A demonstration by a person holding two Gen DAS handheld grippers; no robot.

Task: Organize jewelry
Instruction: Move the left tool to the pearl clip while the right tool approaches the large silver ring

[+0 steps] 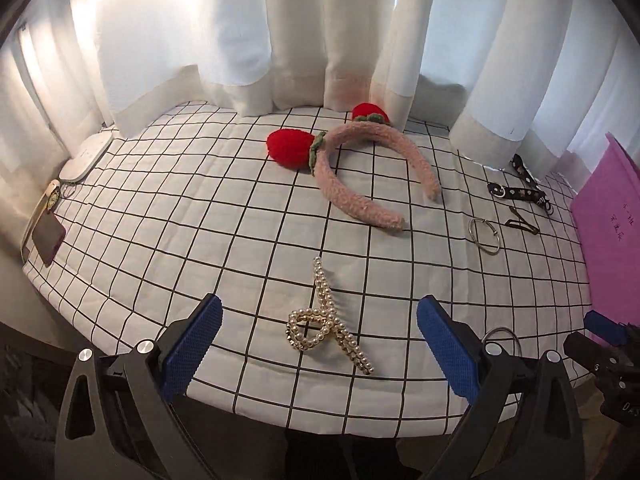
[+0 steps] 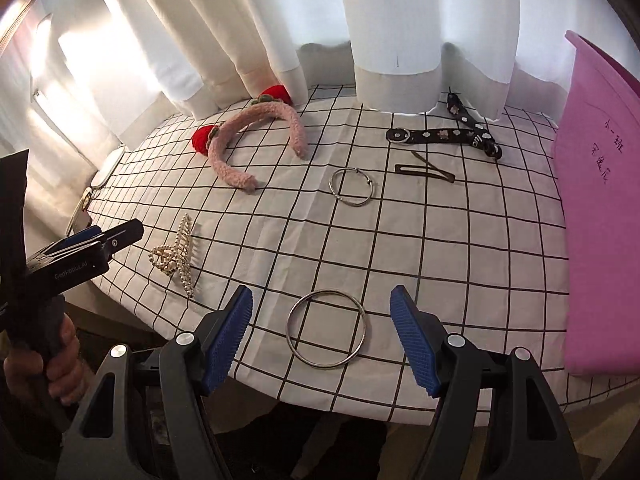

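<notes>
A pearl hair claw lies on the checked cloth between the open fingers of my left gripper; it also shows in the right wrist view. A large metal bangle lies between the open fingers of my right gripper. A smaller metal ring, a brown hair clip, a black flowered strap and a pink fluffy headband with red strawberries lie farther back. Neither gripper holds anything.
The round table has a white cloth with black grid lines. A pink box stands at the right edge. White curtains hang behind. A phone and a white device lie at the left.
</notes>
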